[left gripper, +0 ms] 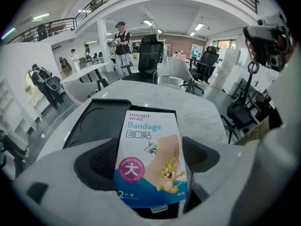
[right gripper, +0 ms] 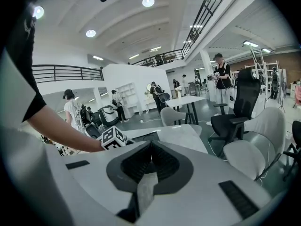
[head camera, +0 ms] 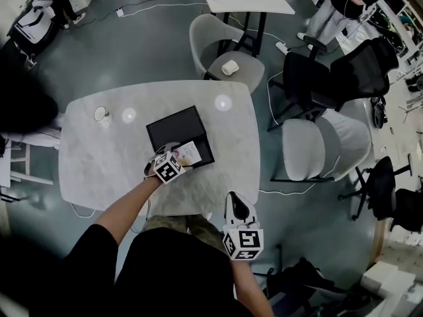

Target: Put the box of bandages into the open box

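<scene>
At a corner of the open box (head camera: 170,129) on the table (head camera: 99,167), left hand-held gripper (head camera: 174,160) pinching bandage box (left gripper: 149,160), right hand-held gripper (right gripper: 149,158) pressed together.

The bandage box (left gripper: 149,159) hides the near right part of the open box (left gripper: 101,121).

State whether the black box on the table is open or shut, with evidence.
Open: the black box shows a recessed inside with no lid over it.
</scene>
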Demonstrator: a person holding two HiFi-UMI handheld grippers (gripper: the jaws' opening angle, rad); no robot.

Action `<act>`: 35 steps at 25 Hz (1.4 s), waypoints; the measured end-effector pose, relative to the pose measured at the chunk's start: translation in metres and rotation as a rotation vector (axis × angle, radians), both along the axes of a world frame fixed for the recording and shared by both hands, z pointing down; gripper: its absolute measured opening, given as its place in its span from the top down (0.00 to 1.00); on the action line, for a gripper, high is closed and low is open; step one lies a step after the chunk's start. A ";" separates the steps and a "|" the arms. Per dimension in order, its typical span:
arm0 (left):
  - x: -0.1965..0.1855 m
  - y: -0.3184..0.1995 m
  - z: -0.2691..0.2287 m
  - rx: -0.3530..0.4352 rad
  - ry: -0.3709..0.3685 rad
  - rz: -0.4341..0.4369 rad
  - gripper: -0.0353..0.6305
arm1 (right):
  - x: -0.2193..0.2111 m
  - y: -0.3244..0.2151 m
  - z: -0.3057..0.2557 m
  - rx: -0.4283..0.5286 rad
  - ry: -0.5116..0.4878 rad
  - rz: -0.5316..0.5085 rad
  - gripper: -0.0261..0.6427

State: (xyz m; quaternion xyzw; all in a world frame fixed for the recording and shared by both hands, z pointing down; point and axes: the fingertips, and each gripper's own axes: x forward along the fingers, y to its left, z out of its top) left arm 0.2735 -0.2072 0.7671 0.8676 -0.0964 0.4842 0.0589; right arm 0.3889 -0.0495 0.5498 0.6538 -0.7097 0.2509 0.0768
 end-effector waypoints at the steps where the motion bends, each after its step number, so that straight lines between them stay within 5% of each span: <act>1: 0.004 -0.002 0.003 -0.009 0.002 0.004 0.28 | 0.000 0.000 0.000 -0.005 0.001 -0.002 0.94; 18: 0.051 -0.009 0.039 -0.105 0.067 0.050 0.28 | -0.001 -0.012 0.028 -0.096 0.015 0.020 0.94; 35: 0.045 -0.006 0.037 -0.127 0.119 0.074 0.27 | -0.020 -0.005 0.039 -0.111 0.006 0.014 0.94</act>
